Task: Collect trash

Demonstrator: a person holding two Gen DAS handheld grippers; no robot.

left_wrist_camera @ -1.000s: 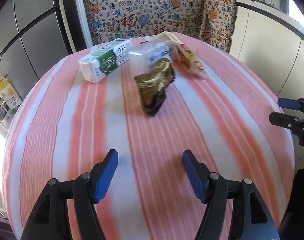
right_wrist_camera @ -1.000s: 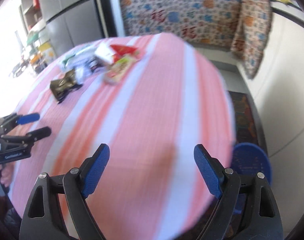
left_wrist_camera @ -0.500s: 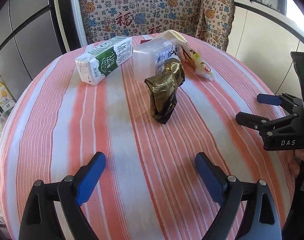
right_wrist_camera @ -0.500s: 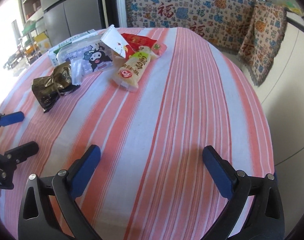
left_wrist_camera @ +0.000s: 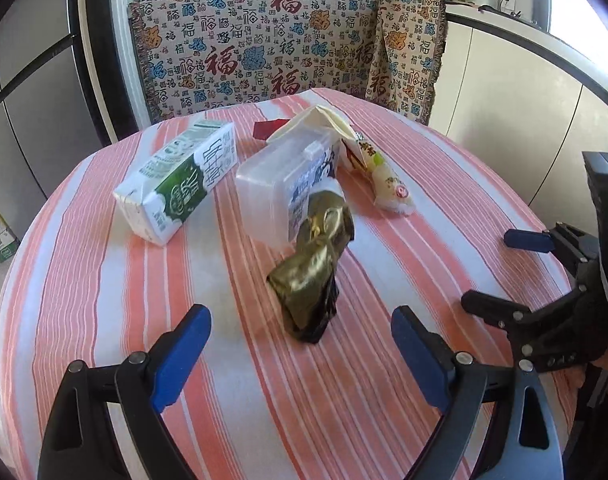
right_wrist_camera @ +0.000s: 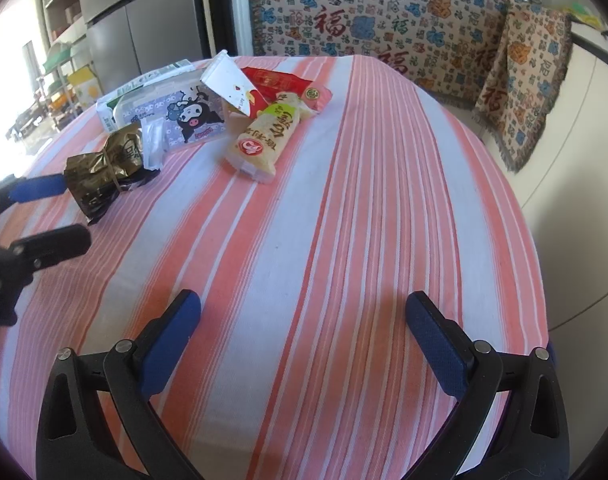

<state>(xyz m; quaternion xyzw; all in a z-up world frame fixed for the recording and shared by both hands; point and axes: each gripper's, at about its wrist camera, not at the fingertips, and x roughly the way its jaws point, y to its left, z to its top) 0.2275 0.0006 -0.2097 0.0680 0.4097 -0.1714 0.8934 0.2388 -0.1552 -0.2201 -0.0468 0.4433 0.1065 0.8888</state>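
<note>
Now both grippers hovering over the striped table (left_wrist_camera: 104, 300), left gripper (left_wrist_camera: 300, 340) fingers spread wide just before the crumpled gold wrapper (left_wrist_camera: 313, 276), right gripper (right_wrist_camera: 304, 328) fingers released, grasping nothing, milk carton (left_wrist_camera: 176, 184) lying behind

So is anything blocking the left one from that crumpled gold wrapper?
Nothing visible: the open left gripper faces the crumpled gold foil wrapper across bare striped tablecloth. The clear plastic box sits behind it.

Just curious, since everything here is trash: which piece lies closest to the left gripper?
The crumpled gold-brown wrapper, just ahead of the open left gripper; the milk carton lies farther back.
</note>
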